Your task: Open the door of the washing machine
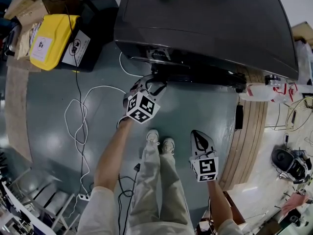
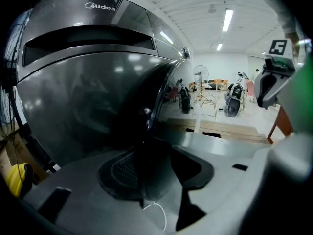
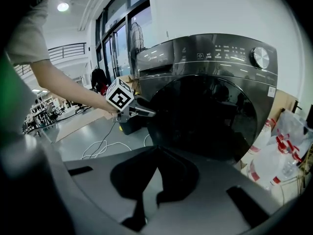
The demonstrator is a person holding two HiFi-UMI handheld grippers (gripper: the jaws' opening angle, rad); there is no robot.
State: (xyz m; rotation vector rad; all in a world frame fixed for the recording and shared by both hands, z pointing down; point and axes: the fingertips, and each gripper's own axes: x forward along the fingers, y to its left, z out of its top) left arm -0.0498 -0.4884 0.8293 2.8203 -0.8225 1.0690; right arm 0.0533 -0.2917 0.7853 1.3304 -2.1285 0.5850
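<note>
The dark grey washing machine (image 1: 205, 23) stands in front of me, its round door (image 3: 205, 116) closed or nearly so. My left gripper (image 1: 155, 84) is at the door's left edge (image 2: 151, 116). In the left gripper view that rim runs down between the two pads, and a gap shows beside the right pad (image 2: 195, 168), so the jaws stand open around the edge. My right gripper (image 1: 197, 133) hangs lower and to the right, away from the machine. Its jaws (image 3: 156, 151) meet at the tip, shut on nothing.
White cable (image 1: 80, 116) loops over the grey floor at the left. A yellow box (image 1: 51, 38) sits left of the machine. Plastic bags (image 1: 274, 89) and a wooden platform (image 1: 249, 131) lie at the right. My shoes (image 1: 159, 141) stand between the two grippers.
</note>
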